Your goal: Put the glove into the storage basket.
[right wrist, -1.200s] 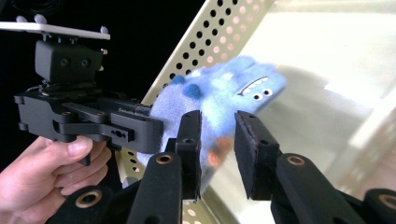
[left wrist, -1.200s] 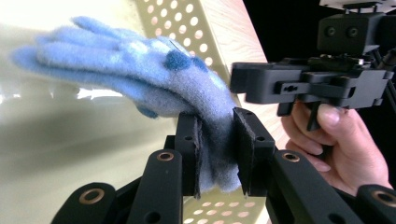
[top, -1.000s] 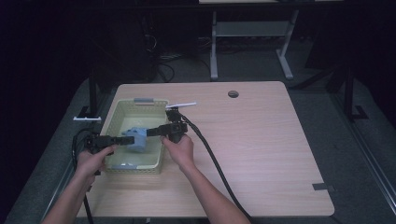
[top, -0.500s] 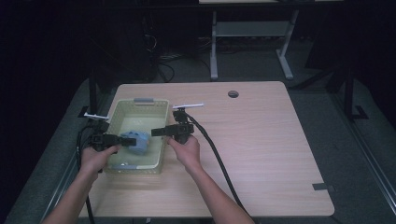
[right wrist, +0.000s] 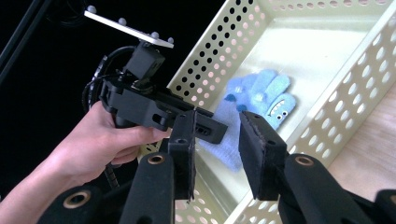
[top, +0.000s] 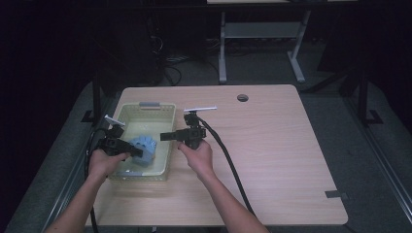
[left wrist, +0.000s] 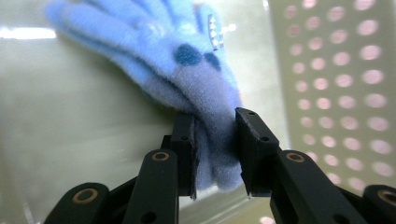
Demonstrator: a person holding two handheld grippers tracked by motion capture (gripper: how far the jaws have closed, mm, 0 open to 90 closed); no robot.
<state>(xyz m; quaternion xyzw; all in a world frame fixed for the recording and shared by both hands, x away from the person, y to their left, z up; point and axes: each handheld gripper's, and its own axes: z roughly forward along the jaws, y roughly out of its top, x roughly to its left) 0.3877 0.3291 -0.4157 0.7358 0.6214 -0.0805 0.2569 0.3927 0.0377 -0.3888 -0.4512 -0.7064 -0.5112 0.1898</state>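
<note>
— What is the left gripper [top: 138, 152] doing?
— It is clamping the cuff of a blue glove [left wrist: 187, 74] between both jaws — the glove's fingers are resting on the floor of the pale perforated basket [top: 127, 115].
— And the right gripper [top: 164, 137]?
— Its jaws are standing apart with nothing between them, hovering over the basket's right rim and pointing toward the left hand [right wrist: 100, 140].
— Where is the basket sitting?
— On the left part of the wooden table [top: 282, 145] — a round cable hole [top: 242, 97] is lying farther back.

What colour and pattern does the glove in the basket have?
Light blue glove with darker blue spots, shown best in the left gripper view; a small toothy face shows in the right gripper view.
</note>
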